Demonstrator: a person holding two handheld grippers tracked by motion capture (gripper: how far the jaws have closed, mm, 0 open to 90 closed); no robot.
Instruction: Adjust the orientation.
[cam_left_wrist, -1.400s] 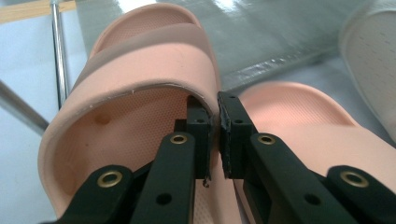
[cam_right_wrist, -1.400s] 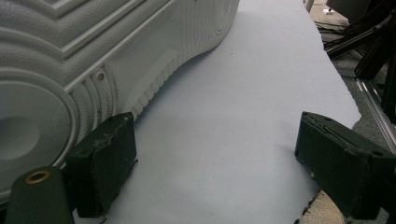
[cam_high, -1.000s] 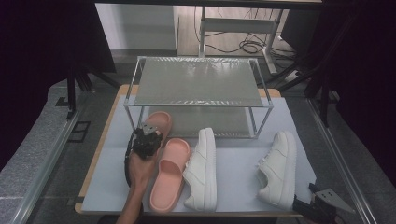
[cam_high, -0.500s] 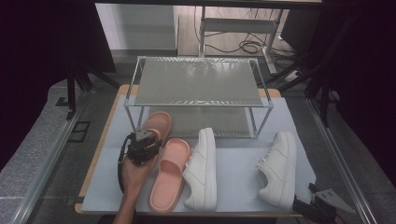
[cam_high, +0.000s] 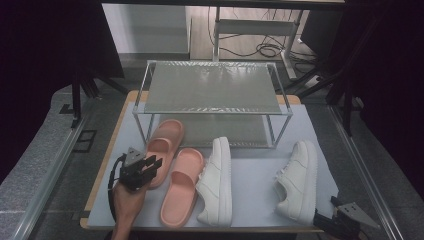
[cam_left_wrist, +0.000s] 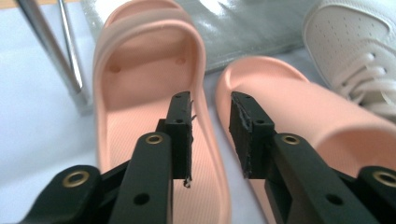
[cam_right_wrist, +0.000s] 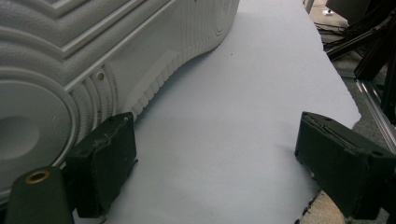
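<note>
Item: left-hand pink slide sandal (cam_high: 161, 150), lying flat on the pale table cover (cam_high: 250, 165), its toe just under the front edge of the wire shoe rack (cam_high: 212, 87), sole down, strap toward the rack. Your left gripper (cam_high: 152, 166) hovers at this sandal's heel end; in the left gripper view its jaws (cam_left_wrist: 211, 126) straddle the sandal's inner side wall (cam_left_wrist: 205, 112) with a gap on each side, pads pressing on nothing, having just been parting and then narrowing a little, so count it released. Beside that sandal, away from the rack: second pink slide sandal (cam_high: 181, 185), angled, touching or nearly touching the first. Next out: white sneaker (cam_high: 217, 180), toe toward the rack, against the second sandal. Well apart, past the rack's far front leg: second white sneaker (cam_high: 296, 180). Your right gripper (cam_high: 332, 225) sits at that sneaker's heel, jaws spread wide and empty, one pad (cam_right_wrist: 105, 163) just beside the ribbed sole (cam_right_wrist: 154, 70).
</note>
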